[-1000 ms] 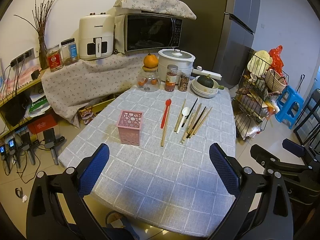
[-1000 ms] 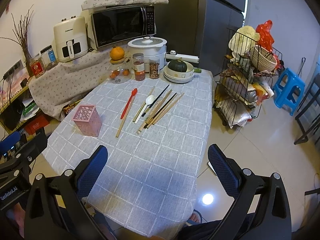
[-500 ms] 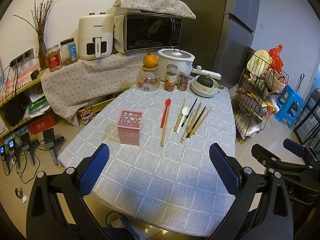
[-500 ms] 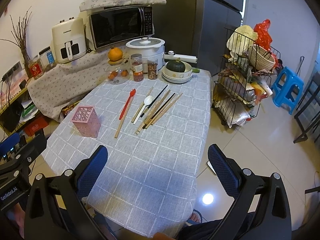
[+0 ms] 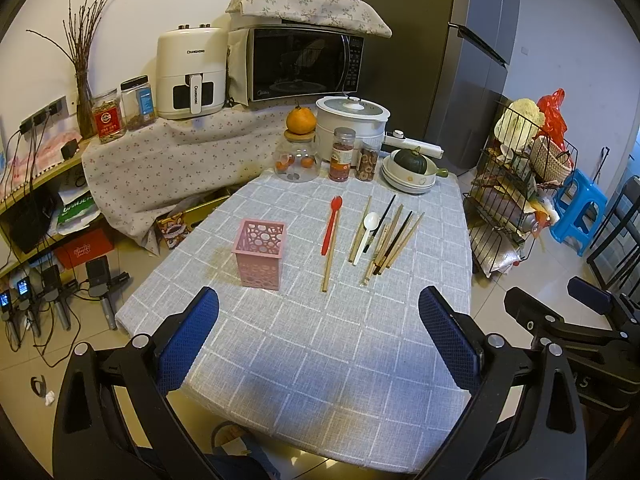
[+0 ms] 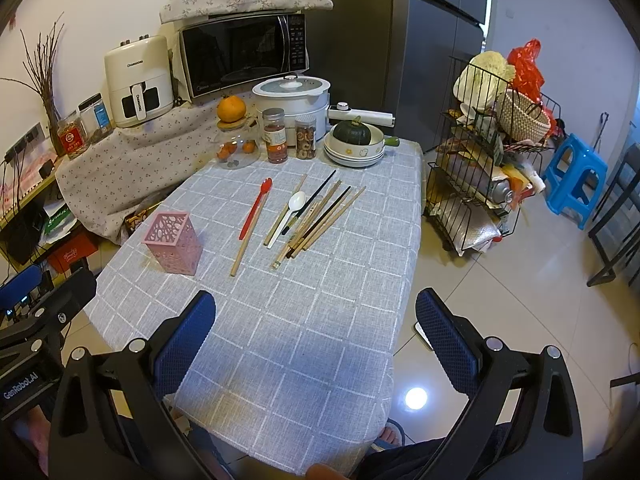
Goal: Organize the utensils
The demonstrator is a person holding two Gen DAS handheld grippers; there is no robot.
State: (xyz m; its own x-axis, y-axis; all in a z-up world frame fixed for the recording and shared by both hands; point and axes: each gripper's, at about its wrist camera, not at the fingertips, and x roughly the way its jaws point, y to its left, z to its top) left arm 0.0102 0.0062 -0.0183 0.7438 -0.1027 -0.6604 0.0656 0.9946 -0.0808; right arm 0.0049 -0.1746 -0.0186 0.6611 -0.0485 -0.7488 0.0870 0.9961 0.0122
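A pink perforated holder (image 5: 260, 253) (image 6: 173, 241) stands empty on the grey checked tablecloth (image 5: 320, 352). To its right lie a red spoon (image 5: 332, 224) (image 6: 256, 208), a long wooden chopstick (image 5: 330, 256), a white spoon (image 5: 366, 232) (image 6: 289, 216) and a bundle of several wooden and black chopsticks (image 5: 392, 240) (image 6: 320, 220). My left gripper (image 5: 318, 336) and right gripper (image 6: 316, 336) are both open and empty, held above the table's near end, well short of the utensils.
At the table's far end stand a glass jar with an orange on top (image 5: 298, 152), two spice jars (image 5: 342, 154), a rice cooker (image 5: 352, 120) and stacked bowls with a squash (image 5: 410, 168). A wire rack (image 5: 516, 200) and blue stool (image 6: 576, 176) stand to the right.
Both grippers have shifted only slightly; the right view has drifted a little. Nothing on the table has moved.
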